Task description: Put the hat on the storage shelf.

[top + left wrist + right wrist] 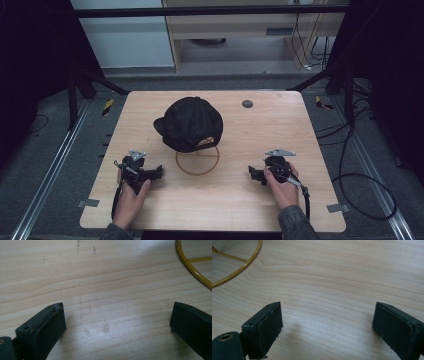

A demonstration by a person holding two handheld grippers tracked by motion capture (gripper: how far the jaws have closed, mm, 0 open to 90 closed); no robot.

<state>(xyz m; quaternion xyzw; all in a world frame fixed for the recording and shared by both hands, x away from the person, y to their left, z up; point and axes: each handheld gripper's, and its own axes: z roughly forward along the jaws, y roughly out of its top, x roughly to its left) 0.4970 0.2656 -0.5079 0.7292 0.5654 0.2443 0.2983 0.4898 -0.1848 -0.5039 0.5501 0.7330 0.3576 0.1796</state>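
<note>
High view, cap: a black baseball cap (192, 122) sits on top of a yellow wire stand (197, 160), in the middle of the wooden counter (280, 135).
High view, left gripper: the left gripper (159, 171) lies low on the counter, near the stand's ring on its left side, and a hand (131, 199) holds it.
High view, right gripper: the right gripper (251, 173) lies low on the counter on the other side of the ring, held by the other hand (284, 189).
High view, small thing: a little dark round disc (247, 104) is near the far edge.
Left gripper view: the two black fingers (41, 327) are wide apart with bare wood between them. A piece of the yellow ring (192, 270) shows at the top right.
Right gripper view: the fingers (263, 326) are wide apart here too, holding nothing. The yellow ring (242, 266) curves in the top left corner.
</note>
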